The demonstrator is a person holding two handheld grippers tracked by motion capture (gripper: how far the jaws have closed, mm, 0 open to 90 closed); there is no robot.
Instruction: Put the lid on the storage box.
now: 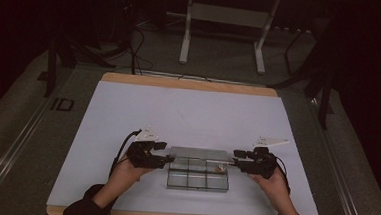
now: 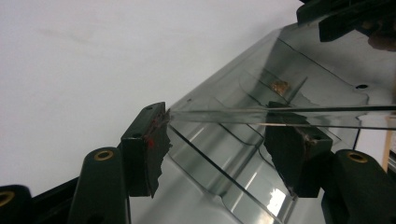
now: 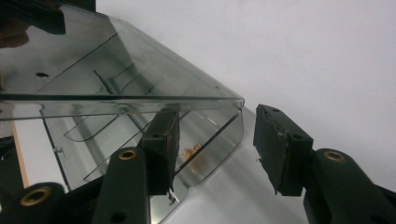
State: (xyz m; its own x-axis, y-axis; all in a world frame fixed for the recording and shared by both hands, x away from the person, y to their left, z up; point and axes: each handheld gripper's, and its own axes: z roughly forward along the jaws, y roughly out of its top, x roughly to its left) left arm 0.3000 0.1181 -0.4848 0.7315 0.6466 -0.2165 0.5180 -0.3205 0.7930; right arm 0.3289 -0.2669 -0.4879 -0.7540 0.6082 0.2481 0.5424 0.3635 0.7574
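While both claws stand at the ends of the clear compartment box (image 1: 198,169), low centre in the high view on the white desk (image 1: 128,113), neither grips it. Left claw (image 1: 168,159): jaws part-open, straddling the lid's (image 2: 280,114) raised edge, pads not pressing. Right claw (image 1: 236,164): jaws part-open too, one either side of the lid's corner, daylight between pad and plastic.

Risk, as I judge it: the hinged lid sits part-raised and unclamped; it could drop shut or slide off a pad. A lopsided re-grip could twist the thin plastic or shove the light box across the desk.

Views compared: the high view gives both hands and the box's six cells. The gripper views give pad gaps and a small orange-brown piece (image 3: 192,152) lying in one cell, lower centre of the right gripper view.
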